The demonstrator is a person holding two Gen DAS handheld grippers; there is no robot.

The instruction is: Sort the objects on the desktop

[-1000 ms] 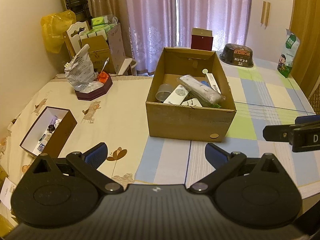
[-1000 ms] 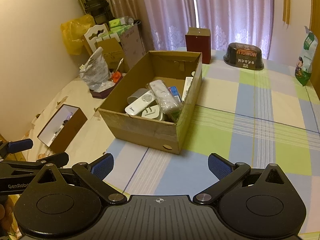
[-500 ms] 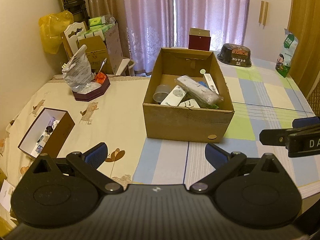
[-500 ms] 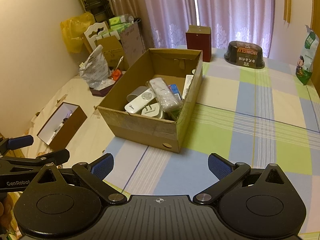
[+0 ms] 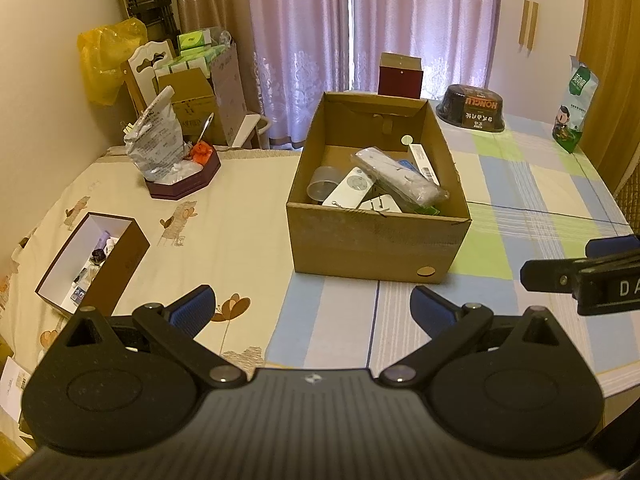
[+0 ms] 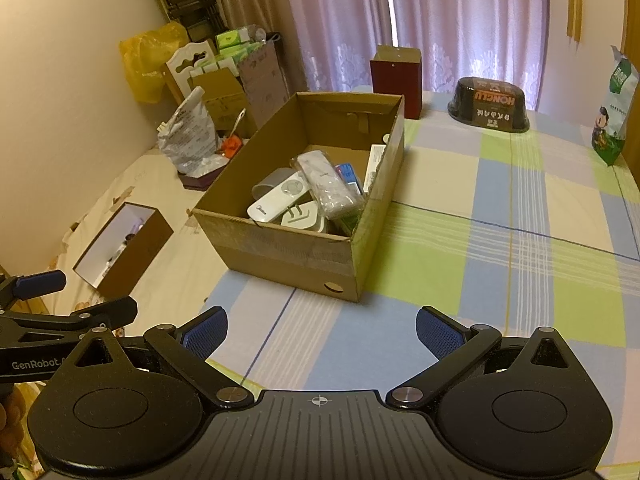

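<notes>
We have both grippers hovering above the near edge of the table [image 5: 520,168], the left gripper [image 5: 312,314] and the right gripper [image 6: 320,332] each spread wide with nothing between the fingers. The cardboard box [image 5: 376,240] sits ahead of us in the middle, already holding a white remote [image 5: 352,190], a wrapped bundle [image 5: 400,178] and a clear cup [image 5: 322,188]. The near tablecloth looks bare, so our step seems to be finding what remains. We should scan toward the small open box [image 5: 96,260] on the left, come in high over box walls, and close only once an item sits squarely between the pads.
</notes>
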